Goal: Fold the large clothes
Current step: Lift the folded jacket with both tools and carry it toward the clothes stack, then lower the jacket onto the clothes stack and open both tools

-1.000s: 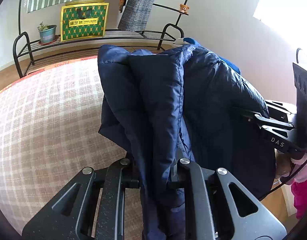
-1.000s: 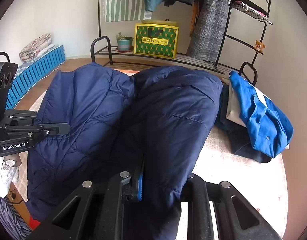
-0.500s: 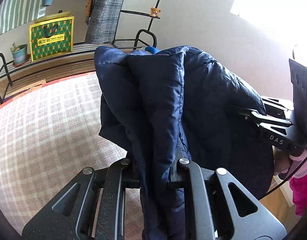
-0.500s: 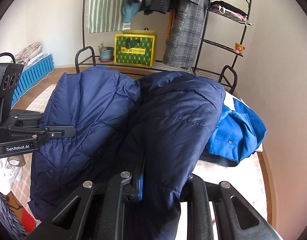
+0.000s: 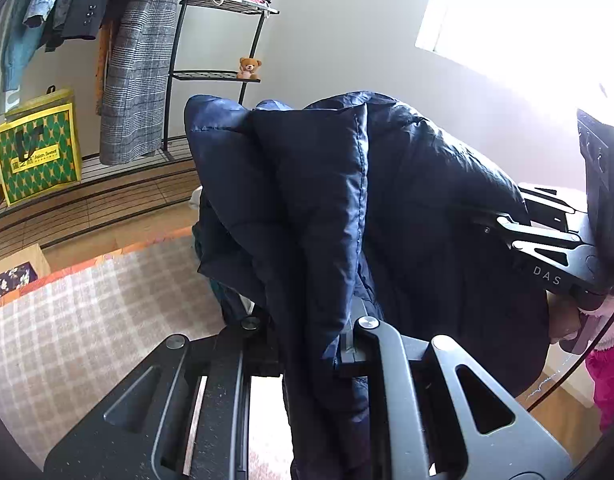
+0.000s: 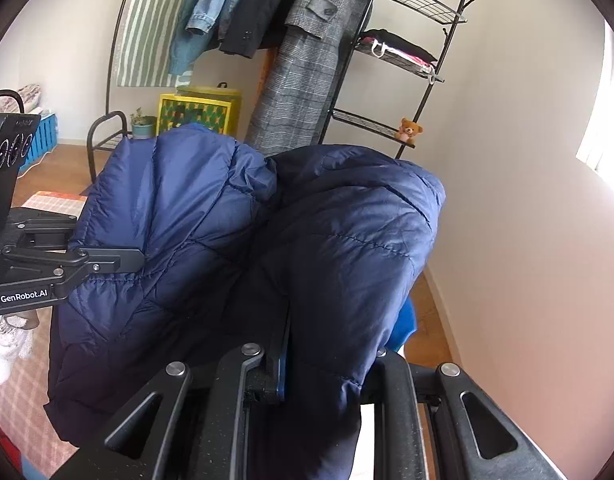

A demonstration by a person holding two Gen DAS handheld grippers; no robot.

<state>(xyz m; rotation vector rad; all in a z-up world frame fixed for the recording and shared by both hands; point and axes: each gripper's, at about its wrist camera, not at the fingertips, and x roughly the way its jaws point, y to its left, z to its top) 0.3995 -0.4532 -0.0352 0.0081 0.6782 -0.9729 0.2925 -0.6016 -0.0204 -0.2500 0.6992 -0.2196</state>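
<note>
Left tongs [image 5: 311, 336] and right tongs [image 6: 327, 364], low in frame, each clamped on a raised navy puffer jacket [image 6: 235, 248] filling the centre

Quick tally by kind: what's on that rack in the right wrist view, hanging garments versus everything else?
Hanging garments: 3 (denim shirt, dark jacket, plaid coat)
Teddy bears: 1
Yellow bags: 1
Potted plants: 1
Total: 6

Puffy jacket [image 5: 407, 208] fills the front; checked mat [image 5: 87, 320] lies open leftward.
</note>
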